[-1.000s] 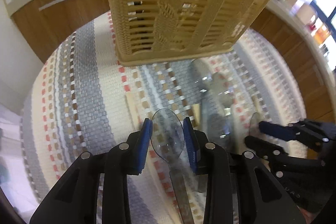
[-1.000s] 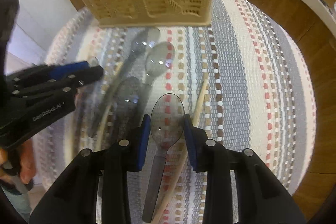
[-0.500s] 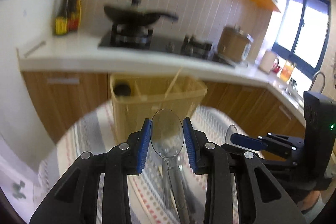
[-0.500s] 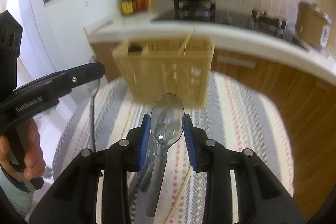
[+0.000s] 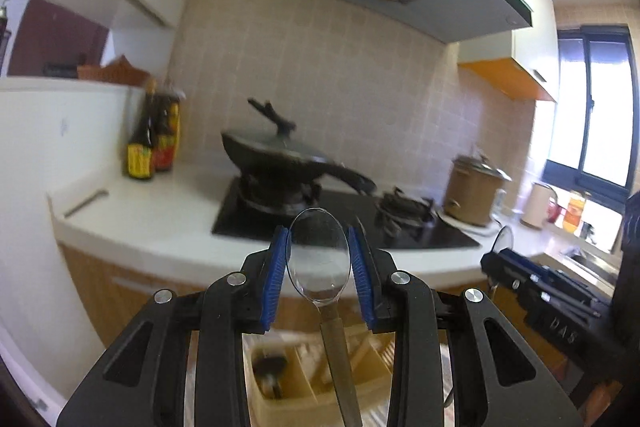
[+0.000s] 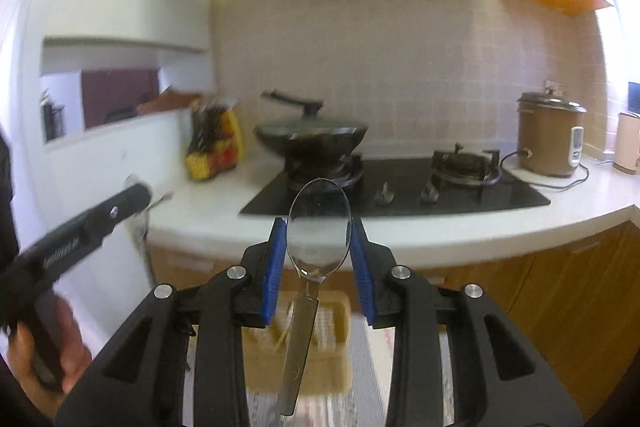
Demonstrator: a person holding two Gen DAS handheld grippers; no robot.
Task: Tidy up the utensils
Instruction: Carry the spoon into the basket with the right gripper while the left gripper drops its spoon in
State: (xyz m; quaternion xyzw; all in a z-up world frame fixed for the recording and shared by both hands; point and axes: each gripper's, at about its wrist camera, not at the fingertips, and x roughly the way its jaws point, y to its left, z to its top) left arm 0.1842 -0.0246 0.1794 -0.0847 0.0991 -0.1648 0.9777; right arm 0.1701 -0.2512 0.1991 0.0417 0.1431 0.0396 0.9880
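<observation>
My left gripper (image 5: 319,259) is shut on a clear plastic spoon (image 5: 320,259), bowl up between the blue pads, handle hanging down. It is raised above the beige slotted utensil basket (image 5: 320,383), seen below between the fingers. My right gripper (image 6: 319,247) is shut on a second clear spoon (image 6: 318,239), handle hanging down over the same basket (image 6: 316,347). The right gripper shows at the right of the left wrist view (image 5: 540,291); the left gripper shows at the left of the right wrist view (image 6: 80,227).
A white counter (image 6: 440,231) runs across behind, with a black stove (image 6: 400,187), a lidded wok (image 6: 312,135), sauce bottles (image 5: 152,147) and a brown rice cooker (image 6: 550,135). Wooden cabinets (image 6: 560,307) stand below. The striped woven mat (image 6: 360,399) lies under the basket.
Both grippers have lifted their spoons off the striped mat and tilted up. The views now face the stove and wall, and the basket has dropped low in both frames.
</observation>
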